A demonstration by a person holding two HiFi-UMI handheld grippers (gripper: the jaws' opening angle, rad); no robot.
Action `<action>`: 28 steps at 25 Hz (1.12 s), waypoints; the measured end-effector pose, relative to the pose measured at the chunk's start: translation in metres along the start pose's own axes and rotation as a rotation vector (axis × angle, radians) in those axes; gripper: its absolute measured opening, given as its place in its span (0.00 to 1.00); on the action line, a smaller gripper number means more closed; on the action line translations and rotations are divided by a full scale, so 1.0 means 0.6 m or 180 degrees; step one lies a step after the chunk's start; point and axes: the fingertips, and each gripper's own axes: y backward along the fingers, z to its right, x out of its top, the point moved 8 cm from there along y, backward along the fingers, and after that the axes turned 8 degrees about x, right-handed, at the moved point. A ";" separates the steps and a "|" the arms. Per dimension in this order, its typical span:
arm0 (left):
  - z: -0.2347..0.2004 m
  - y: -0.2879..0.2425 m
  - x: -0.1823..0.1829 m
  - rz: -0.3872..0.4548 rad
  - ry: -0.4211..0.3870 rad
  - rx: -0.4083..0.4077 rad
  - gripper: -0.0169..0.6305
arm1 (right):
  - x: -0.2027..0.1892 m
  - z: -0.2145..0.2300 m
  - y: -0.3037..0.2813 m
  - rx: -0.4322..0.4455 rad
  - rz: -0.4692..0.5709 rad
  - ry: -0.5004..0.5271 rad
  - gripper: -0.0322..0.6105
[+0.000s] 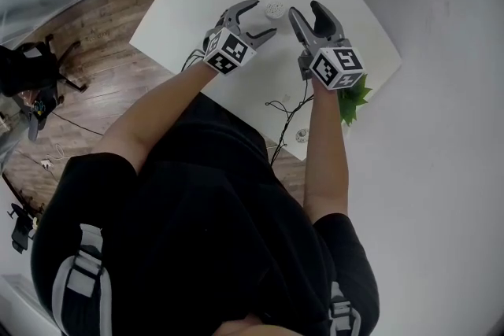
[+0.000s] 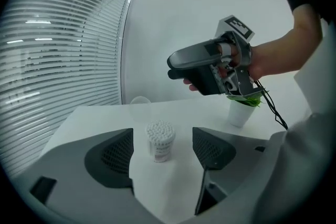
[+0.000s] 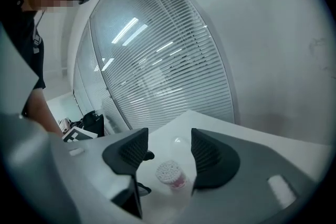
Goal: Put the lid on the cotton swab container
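The light was bright, even and came from overhead. Ceiling strip lights [image 3: 125,30] showed as pale streaks on the glass wall [image 3: 173,76]. The white tabletop [image 1: 205,4] was nearly washed out in the head view, carrying only faint, soft shadows. All three views bowed strongly and fell to black at their corners. The right gripper view was hazy, and the grey body around the right tongs [image 3: 167,147] was blurred close to the lens.

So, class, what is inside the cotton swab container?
White cotton swabs fill the container, tips up, no lid on. Their stems are covered by its label.
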 end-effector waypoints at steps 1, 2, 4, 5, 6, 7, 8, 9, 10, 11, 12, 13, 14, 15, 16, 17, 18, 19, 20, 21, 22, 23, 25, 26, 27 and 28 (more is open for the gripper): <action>0.000 -0.007 -0.002 -0.0017 0.0008 -0.0011 0.55 | -0.002 0.007 -0.006 0.0000 -0.0016 -0.0016 0.44; -0.001 -0.014 -0.005 -0.0032 0.0020 -0.0017 0.55 | -0.003 0.013 -0.011 0.0000 -0.0029 -0.0030 0.44; -0.005 -0.026 -0.009 -0.0061 0.0053 -0.0020 0.55 | -0.005 0.024 -0.023 0.0005 -0.0057 -0.0052 0.44; -0.006 -0.031 -0.012 -0.0080 0.0069 -0.0024 0.55 | -0.006 0.028 -0.028 0.0011 -0.0073 -0.0064 0.44; -0.007 -0.036 -0.015 -0.0102 0.0080 -0.0032 0.55 | -0.007 0.033 -0.034 0.0018 -0.0089 -0.0080 0.44; -0.007 -0.041 -0.018 -0.0127 0.0086 -0.0044 0.55 | -0.009 0.038 -0.040 0.0026 -0.0104 -0.0101 0.44; -0.008 -0.045 -0.022 -0.0149 0.0086 -0.0057 0.55 | -0.011 0.043 -0.046 0.0032 -0.0114 -0.0127 0.44; -0.009 -0.049 -0.026 -0.0167 0.0085 -0.0067 0.55 | -0.012 0.048 -0.052 0.0037 -0.0121 -0.0153 0.44; -0.009 -0.053 -0.029 -0.0183 0.0085 -0.0075 0.55 | -0.014 0.053 -0.057 0.0041 -0.0127 -0.0173 0.44; -0.010 -0.056 -0.032 -0.0196 0.0086 -0.0079 0.55 | -0.015 0.056 -0.062 0.0044 -0.0137 -0.0184 0.44; -0.011 -0.059 -0.035 -0.0207 0.0091 -0.0080 0.55 | -0.017 0.059 -0.067 0.0051 -0.0156 -0.0184 0.44; -0.011 -0.062 -0.037 -0.0217 0.0100 -0.0082 0.55 | -0.019 0.062 -0.072 0.0064 -0.0184 -0.0177 0.44; -0.012 -0.065 -0.039 -0.0227 0.0109 -0.0084 0.55 | -0.022 0.064 -0.077 0.0082 -0.0218 -0.0167 0.42; -0.012 -0.067 -0.041 -0.0236 0.0117 -0.0089 0.55 | -0.026 0.067 -0.082 0.0104 -0.0253 -0.0159 0.42; -0.012 -0.070 -0.043 -0.0243 0.0121 -0.0096 0.55 | -0.029 0.070 -0.088 0.0127 -0.0286 -0.0158 0.41; -0.013 -0.072 -0.044 -0.0247 0.0120 -0.0104 0.54 | -0.032 0.072 -0.093 0.0147 -0.0314 -0.0163 0.41; -0.014 -0.073 -0.046 -0.0250 0.0119 -0.0114 0.52 | -0.035 0.075 -0.099 0.0164 -0.0339 -0.0172 0.41; -0.015 -0.074 -0.047 -0.0251 0.0118 -0.0122 0.50 | -0.038 0.077 -0.105 0.0176 -0.0362 -0.0181 0.41; -0.016 -0.075 -0.048 -0.0249 0.0118 -0.0126 0.47 | -0.040 0.080 -0.110 0.0186 -0.0384 -0.0188 0.41; -0.018 -0.075 -0.048 -0.0241 0.0119 -0.0128 0.45 | -0.042 0.083 -0.115 0.0196 -0.0404 -0.0193 0.40; -0.020 -0.075 -0.048 -0.0232 0.0122 -0.0132 0.41 | -0.044 0.085 -0.120 0.0209 -0.0420 -0.0197 0.40; -0.021 -0.075 -0.048 -0.0223 0.0128 -0.0142 0.39 | -0.046 0.086 -0.125 0.0224 -0.0434 -0.0201 0.40; -0.024 -0.075 -0.047 -0.0214 0.0136 -0.0172 0.39 | -0.048 0.088 -0.131 0.0249 -0.0456 -0.0207 0.38; -0.025 -0.075 -0.047 -0.0212 0.0131 -0.0188 0.39 | -0.048 0.089 -0.132 0.0256 -0.0463 -0.0206 0.36; -0.026 -0.075 -0.047 -0.0212 0.0120 -0.0202 0.39 | -0.049 0.090 -0.132 0.0258 -0.0466 -0.0203 0.33; -0.026 -0.075 -0.047 -0.0211 0.0107 -0.0213 0.39 | -0.049 0.090 -0.132 0.0259 -0.0467 -0.0199 0.30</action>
